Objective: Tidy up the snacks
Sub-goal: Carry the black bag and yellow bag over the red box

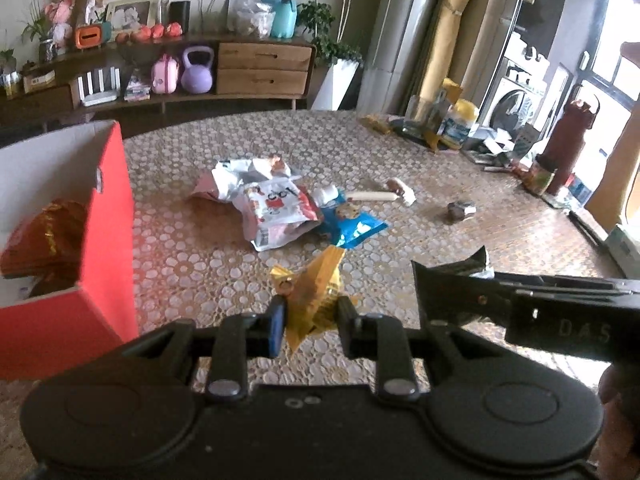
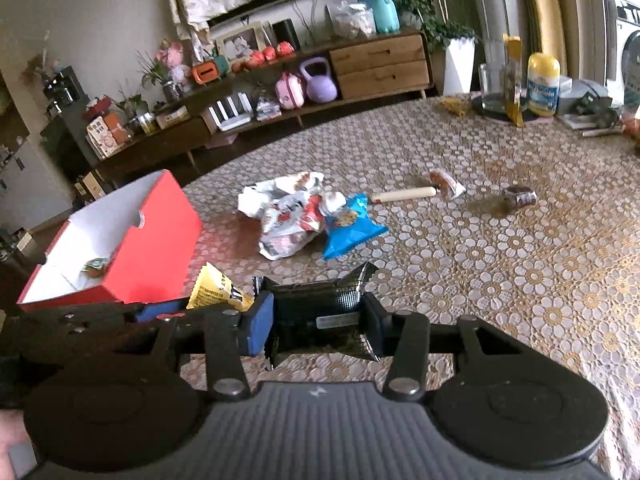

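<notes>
In the left wrist view my left gripper is shut on a yellow-gold snack packet, held off the table. My right gripper is shut on a black foil snack packet, also lifted. Each gripper shows in the other's view: the right gripper on the right with the black packet, the yellow packet low on the left. A red box with a white inside stands on the left and holds a red-gold packet. The red box lies just beyond the yellow packet.
On the patterned tablecloth lie a crumpled white-red bag, a blue bag, a pale sausage stick and small wrapped snacks. Jars and a glass crowd the far right. A sideboard stands behind.
</notes>
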A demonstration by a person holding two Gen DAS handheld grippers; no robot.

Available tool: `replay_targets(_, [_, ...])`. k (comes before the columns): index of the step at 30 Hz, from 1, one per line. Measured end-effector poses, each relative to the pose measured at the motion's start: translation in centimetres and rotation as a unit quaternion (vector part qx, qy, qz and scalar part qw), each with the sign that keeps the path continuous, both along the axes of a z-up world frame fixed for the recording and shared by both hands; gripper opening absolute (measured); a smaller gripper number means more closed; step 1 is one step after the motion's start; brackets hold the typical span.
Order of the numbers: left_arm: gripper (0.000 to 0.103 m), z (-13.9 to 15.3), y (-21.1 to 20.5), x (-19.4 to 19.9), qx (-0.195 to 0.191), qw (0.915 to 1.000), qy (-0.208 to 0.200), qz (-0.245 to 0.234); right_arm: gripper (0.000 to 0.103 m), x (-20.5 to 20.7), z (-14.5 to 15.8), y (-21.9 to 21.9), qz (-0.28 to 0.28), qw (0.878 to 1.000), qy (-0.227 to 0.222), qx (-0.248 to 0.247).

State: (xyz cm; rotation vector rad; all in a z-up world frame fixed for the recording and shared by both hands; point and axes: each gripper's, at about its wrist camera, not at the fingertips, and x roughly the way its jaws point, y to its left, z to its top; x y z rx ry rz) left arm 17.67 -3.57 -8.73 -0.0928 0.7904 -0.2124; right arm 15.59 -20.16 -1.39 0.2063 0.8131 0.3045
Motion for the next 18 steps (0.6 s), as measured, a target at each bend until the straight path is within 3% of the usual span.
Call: replay_targets(18, [0.024,6.4,3.1,-6.8,0.002,0.9994,-0.03,0.018,0.047,-7.1,6.6,3.3,0.036,0.998,-0.051,-0.005])
